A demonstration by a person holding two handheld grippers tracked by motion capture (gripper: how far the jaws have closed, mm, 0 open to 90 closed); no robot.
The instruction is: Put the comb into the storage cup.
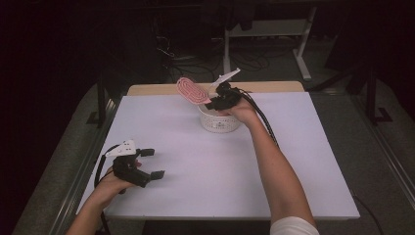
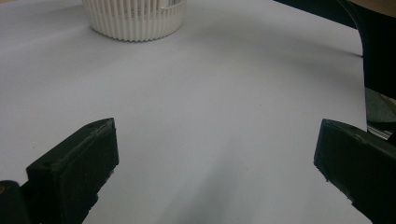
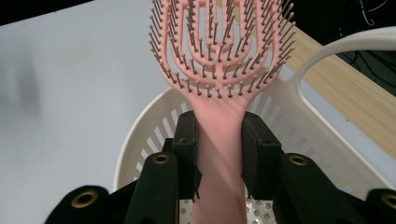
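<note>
Hairbrush [image 3: 219,60], pink with open vented loops and pin bristles, hangs directly above the white slotted basket [image 1: 219,123], head tilted up and away from it. The right gripper [image 3: 218,154] has its fingers [image 3: 187,149] clamped on the handle neck just below the head. It looks light and stiff, though the smooth plastic handle could swivel between the pads; the neck seems the sound place to hold, since the thin loops would flex. Well short of the basket, the left gripper [image 1: 149,163] rests low over the white surface [image 1: 205,171], fingers spread wide and empty.
</note>
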